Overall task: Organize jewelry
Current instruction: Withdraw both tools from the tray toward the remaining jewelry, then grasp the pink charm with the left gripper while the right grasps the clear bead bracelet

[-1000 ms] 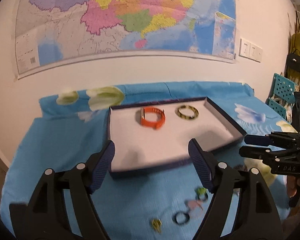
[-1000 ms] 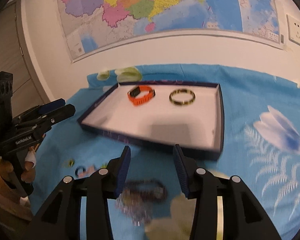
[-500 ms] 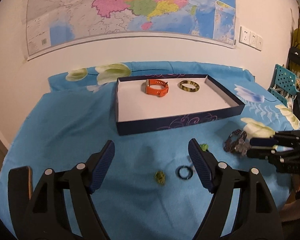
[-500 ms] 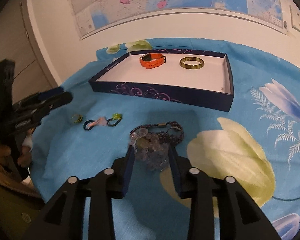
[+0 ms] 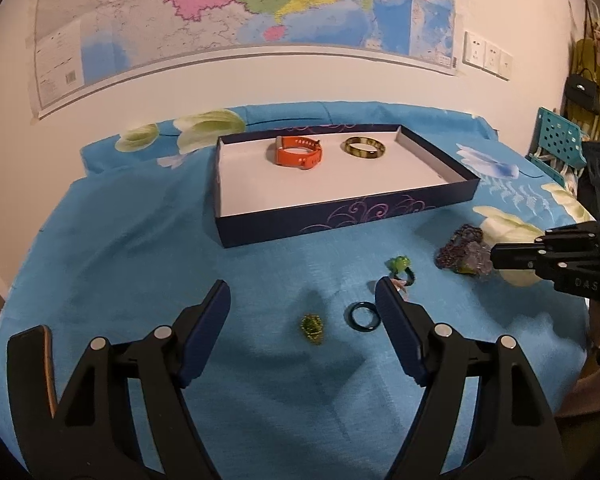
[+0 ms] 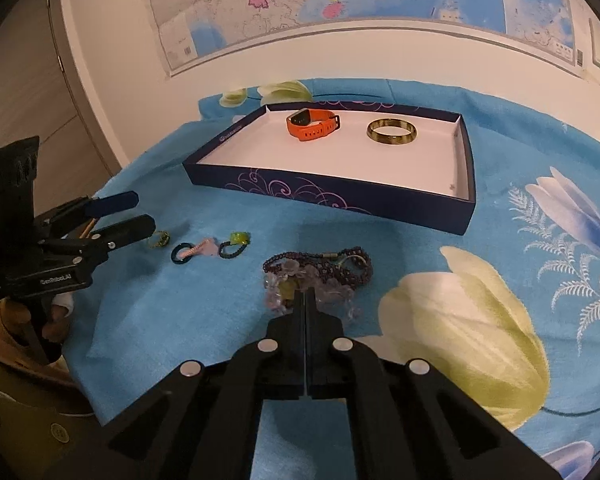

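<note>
1. Right gripper (image 6: 305, 295): jaws pinched together on the heap of clear and dark bead bracelets (image 6: 320, 276) lying on the blue floral cloth (image 6: 480, 280).
2. Left gripper (image 5: 303, 300), marked "GenRobot.AI": jaws wide, empty, above a green ring (image 5: 312, 323) and dark ring (image 5: 364, 316).
3. Navy swirl-printed tray (image 6: 340, 196) holds an orange watch band (image 6: 312, 124) and a glossy bangle (image 6: 391, 131).

- "GenRobot.AI", in small white letters, runs along the side of the left gripper (image 6: 138, 216) in the right wrist view.
- "DAS" stands on the right gripper (image 5: 494, 258) body in the left wrist view; more letters may be hidden.
- The wall map's (image 5: 260, 0) print is too small to read.
</note>
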A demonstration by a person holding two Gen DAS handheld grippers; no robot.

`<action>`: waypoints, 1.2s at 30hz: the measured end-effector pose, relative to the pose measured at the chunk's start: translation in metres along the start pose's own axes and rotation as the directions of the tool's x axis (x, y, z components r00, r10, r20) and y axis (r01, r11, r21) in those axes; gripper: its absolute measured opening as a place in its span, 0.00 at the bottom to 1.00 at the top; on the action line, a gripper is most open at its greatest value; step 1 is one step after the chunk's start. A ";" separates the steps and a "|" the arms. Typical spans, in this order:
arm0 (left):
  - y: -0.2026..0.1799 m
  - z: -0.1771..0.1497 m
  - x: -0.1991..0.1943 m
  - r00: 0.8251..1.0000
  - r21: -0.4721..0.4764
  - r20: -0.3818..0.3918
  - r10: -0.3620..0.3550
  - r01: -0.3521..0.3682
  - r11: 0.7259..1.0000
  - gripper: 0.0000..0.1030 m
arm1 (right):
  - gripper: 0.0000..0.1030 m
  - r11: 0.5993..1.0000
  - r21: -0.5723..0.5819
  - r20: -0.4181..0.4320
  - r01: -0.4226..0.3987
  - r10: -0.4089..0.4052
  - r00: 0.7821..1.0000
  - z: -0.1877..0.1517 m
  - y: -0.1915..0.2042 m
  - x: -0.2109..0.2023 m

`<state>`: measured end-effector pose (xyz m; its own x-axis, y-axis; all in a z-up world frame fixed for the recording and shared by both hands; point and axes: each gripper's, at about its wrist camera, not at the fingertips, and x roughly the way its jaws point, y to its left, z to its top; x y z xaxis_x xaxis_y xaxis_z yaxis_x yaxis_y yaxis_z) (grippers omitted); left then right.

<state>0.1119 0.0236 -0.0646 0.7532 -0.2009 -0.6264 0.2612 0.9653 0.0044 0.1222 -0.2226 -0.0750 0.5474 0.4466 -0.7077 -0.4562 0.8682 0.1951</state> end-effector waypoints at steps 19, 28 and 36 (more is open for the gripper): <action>-0.047 0.000 0.032 0.983 0.143 -0.138 -0.121 0.140 0.980 0.34 | 0.10 0.995 -0.094 -0.029 0.031 -0.034 0.999 0.008 0.007 0.010; -0.042 0.000 0.035 0.974 0.097 -0.163 -0.155 0.172 0.980 0.05 | 0.07 0.999 -0.011 -0.001 -0.047 0.047 0.999 0.010 -0.006 -0.003; -0.034 0.007 0.021 0.976 0.065 -0.120 -0.183 0.191 0.979 0.04 | 0.07 0.995 0.037 0.081 -0.092 0.088 0.993 0.021 -0.012 -0.025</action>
<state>0.1228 -0.0141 -0.0727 0.6146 -0.3522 -0.7058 0.4393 0.8960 -0.0647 0.1294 -0.2398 -0.0453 0.5600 0.5376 -0.6304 -0.4782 0.8311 0.2839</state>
